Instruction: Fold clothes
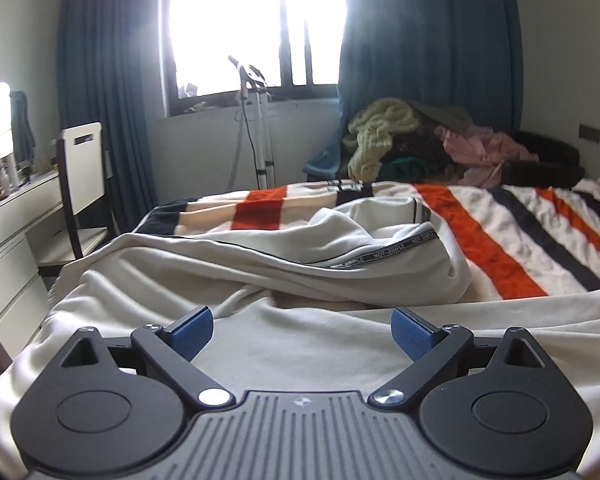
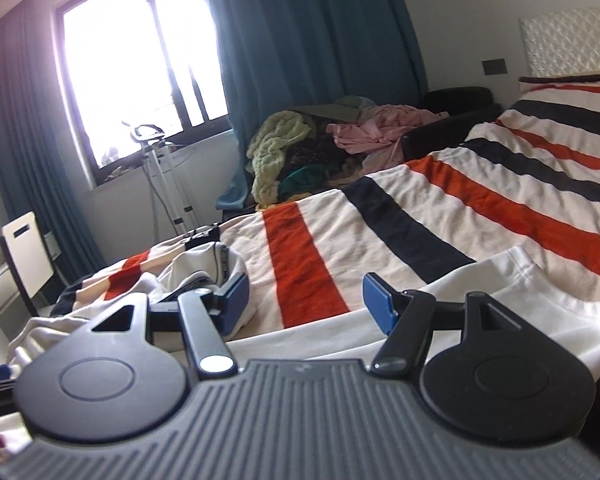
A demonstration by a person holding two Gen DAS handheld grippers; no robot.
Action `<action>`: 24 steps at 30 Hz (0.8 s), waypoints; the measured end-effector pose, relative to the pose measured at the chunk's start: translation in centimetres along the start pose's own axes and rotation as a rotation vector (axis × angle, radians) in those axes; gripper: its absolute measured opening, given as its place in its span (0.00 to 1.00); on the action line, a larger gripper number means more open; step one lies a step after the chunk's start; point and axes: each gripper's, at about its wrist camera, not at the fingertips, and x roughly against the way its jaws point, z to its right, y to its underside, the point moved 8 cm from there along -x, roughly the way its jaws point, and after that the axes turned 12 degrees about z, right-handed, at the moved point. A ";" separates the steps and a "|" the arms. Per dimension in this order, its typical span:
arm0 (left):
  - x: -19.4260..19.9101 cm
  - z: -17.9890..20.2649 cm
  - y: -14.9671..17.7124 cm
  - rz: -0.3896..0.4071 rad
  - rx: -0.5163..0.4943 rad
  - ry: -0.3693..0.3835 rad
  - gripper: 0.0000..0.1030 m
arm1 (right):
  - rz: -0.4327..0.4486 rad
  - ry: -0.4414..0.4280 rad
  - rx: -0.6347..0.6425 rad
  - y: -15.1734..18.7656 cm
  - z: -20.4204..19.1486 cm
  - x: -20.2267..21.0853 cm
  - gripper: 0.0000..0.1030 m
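A cream-white garment (image 1: 292,356) with a black lettered trim band (image 1: 384,254) lies rumpled along the near edge of the bed. My left gripper (image 1: 302,330) is open and empty just above its flat near part. The garment also shows in the right wrist view (image 2: 500,300), stretching under my right gripper (image 2: 306,300), which is open and empty above the cloth edge. Its bunched part (image 2: 204,268) lies to the left of that gripper.
The bed carries a striped blanket (image 2: 480,200) in cream, orange and navy. A pile of clothes (image 1: 420,140) sits on a seat beyond the bed. A white chair (image 1: 82,168), a desk with drawers (image 1: 12,232) and a garment steamer (image 1: 256,120) stand by the window.
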 end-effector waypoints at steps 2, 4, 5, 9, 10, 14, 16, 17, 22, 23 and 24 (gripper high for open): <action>-2.4 1.6 -0.4 0.005 -0.056 0.002 0.94 | 0.004 0.020 -0.004 0.2 0.6 -0.2 0.64; -4.8 3.3 -1.1 0.020 -0.118 0.016 0.94 | 0.008 0.046 -0.002 0.6 1.0 -0.6 0.64; -6.1 4.1 -1.3 0.019 -0.143 0.021 0.95 | 0.006 0.061 0.006 0.9 1.0 -0.9 0.64; -11.7 7.4 -1.9 0.001 -0.208 0.027 0.98 | -0.009 0.091 0.023 2.1 1.0 -2.1 0.64; -13.1 8.4 -1.9 0.000 -0.218 0.039 1.00 | -0.015 0.093 0.019 2.4 1.0 -2.5 0.64; -18.1 11.3 -1.7 0.022 -0.265 0.021 1.00 | -0.045 0.101 -0.037 3.3 1.2 -4.1 0.64; -20.7 12.6 -1.3 0.017 -0.272 0.011 1.00 | -0.053 0.098 -0.073 3.7 1.4 -4.6 0.64; -21.9 13.3 -0.9 0.011 -0.279 0.010 1.00 | -0.053 0.096 -0.085 3.9 1.5 -4.9 0.64; -26.5 16.3 0.6 0.040 -0.322 -0.018 1.00 | -0.072 0.123 -0.101 5.6 2.1 -7.7 0.64; -27.2 16.9 0.8 0.051 -0.340 -0.028 1.00 | -0.087 0.128 -0.115 6.1 2.4 -8.3 0.64; -27.8 17.4 0.9 0.054 -0.355 -0.038 1.00 | -0.096 0.131 -0.132 6.4 2.6 -8.7 0.64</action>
